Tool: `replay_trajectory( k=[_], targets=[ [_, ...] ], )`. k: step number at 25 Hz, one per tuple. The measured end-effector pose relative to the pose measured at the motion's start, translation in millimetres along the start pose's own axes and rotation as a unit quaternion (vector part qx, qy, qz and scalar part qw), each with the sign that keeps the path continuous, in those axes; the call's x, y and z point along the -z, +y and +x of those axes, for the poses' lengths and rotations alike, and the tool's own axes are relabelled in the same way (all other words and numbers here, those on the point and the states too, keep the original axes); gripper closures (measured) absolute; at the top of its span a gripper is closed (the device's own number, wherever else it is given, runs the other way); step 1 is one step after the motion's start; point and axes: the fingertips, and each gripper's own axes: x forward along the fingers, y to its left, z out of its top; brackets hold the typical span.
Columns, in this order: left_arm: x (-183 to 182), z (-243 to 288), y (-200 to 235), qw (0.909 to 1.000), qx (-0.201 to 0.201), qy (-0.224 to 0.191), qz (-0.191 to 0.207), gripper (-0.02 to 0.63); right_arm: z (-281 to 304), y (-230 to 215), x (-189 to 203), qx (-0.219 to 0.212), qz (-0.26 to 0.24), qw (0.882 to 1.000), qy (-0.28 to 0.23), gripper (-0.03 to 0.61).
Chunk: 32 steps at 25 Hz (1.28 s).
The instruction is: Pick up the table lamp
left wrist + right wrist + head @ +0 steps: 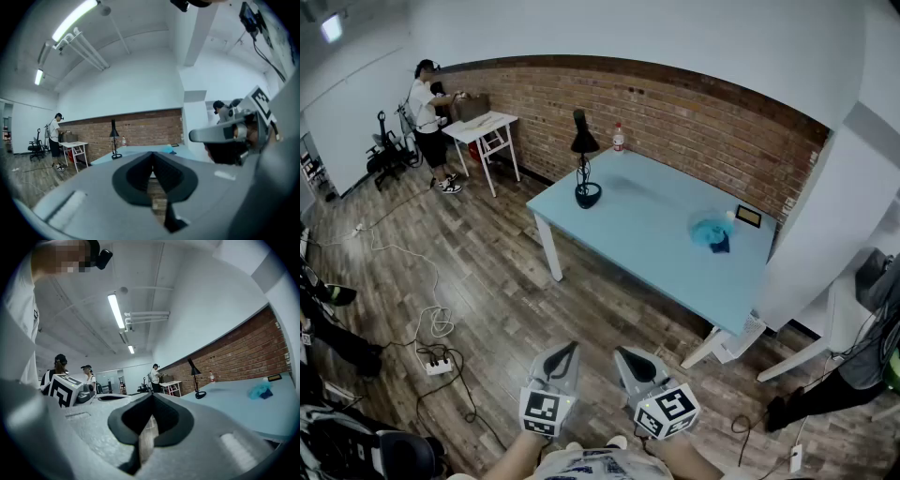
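A black table lamp (583, 159) stands upright near the far left corner of the light blue table (647, 234); it also shows small in the left gripper view as the lamp (114, 138) and in the right gripper view as the lamp (195, 378). Both grippers are held close to my body, well short of the table. My left gripper (568, 352) is shut with nothing in it. Beside it, my right gripper (628, 357) is also shut and empty. In each gripper view the jaws meet at the tips.
On the table lie a blue cloth (712, 232), a small dark tablet (748, 217) and a bottle (619, 139) at the back edge. A brick wall runs behind. A person (427, 122) works at a white side table (483, 127). Cables and a power strip (438, 366) lie on the wooden floor.
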Motion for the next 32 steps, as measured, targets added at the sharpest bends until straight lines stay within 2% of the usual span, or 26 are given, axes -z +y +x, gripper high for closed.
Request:
replay_trajectory(
  k=[12,19,27,32],
  targets=[
    [7.4,9.0,-7.2,0.9997,-0.015,0.017,-0.003,0.621,-6.9,-32.4,4.2,0.015,0.032,0.999,-0.001,0.580],
    [22.0,17.1,2.4,0.9992,-0.021,0.029,-0.021,0.621,8.0,-35.1,21.0,-0.009,0.056,0.998,0.017,0.580],
    [25.9,69.5,40.3,0.9994,-0.009,0.006,-0.033,0.621,52.2,-66.3,26.7,0.000,0.050,0.998,0.027,0.580],
    [24.5,119.4,82.7,0.9993,0.009,0.001,-0.036,0.621,108.3,-95.8,17.4,0.014,0.042,0.999,0.029,0.580]
  ],
)
